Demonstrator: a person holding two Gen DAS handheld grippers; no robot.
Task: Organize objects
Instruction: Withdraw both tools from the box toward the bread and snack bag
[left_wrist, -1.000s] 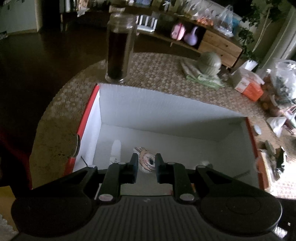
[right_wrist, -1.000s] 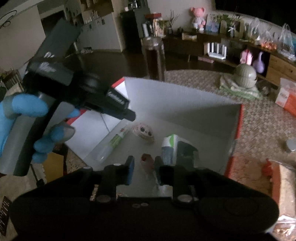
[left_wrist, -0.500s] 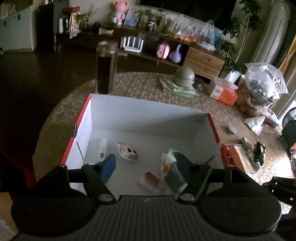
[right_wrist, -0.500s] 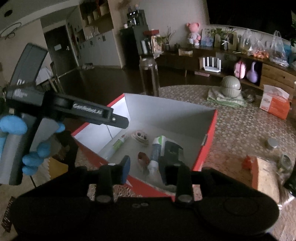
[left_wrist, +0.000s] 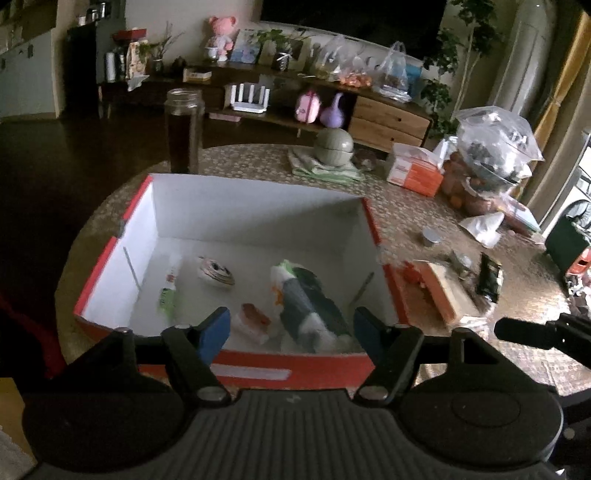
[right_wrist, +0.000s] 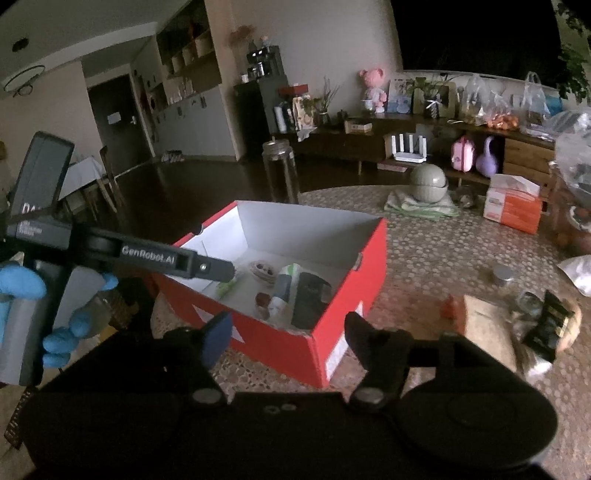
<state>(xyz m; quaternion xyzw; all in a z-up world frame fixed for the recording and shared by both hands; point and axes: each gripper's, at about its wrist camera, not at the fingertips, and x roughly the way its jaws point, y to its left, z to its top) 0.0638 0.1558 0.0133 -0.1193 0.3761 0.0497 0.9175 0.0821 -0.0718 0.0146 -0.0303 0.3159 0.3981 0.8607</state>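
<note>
A red box with a white inside (left_wrist: 255, 199) (right_wrist: 347, 295) stands on the round table. In it lie a white tube with a green label (left_wrist: 168, 290), a round patterned piece (left_wrist: 214, 271), a small red and white item (left_wrist: 255, 319) and a dark and white pouch (left_wrist: 308, 306) (right_wrist: 306, 295). My left gripper (left_wrist: 291, 328) is open and empty, held above the box's near wall. My right gripper (right_wrist: 286, 330) is open and empty, in front of the box's near corner. The left gripper's finger (right_wrist: 207, 266) reaches over the box in the right wrist view.
A tall glass jar of dark liquid (left_wrist: 183, 131) stands behind the box. Right of the box lie a brown packet (right_wrist: 487, 328), a small tin (left_wrist: 431, 236), a dark wrapper (left_wrist: 489, 277), an orange tissue box (left_wrist: 415, 171), a grey bowl on cloth (left_wrist: 334, 147) and bags (left_wrist: 495, 147).
Both grippers have pulled back and up out of the box and opened wide. The round piece and the small red item now lie loose on the box floor.
</note>
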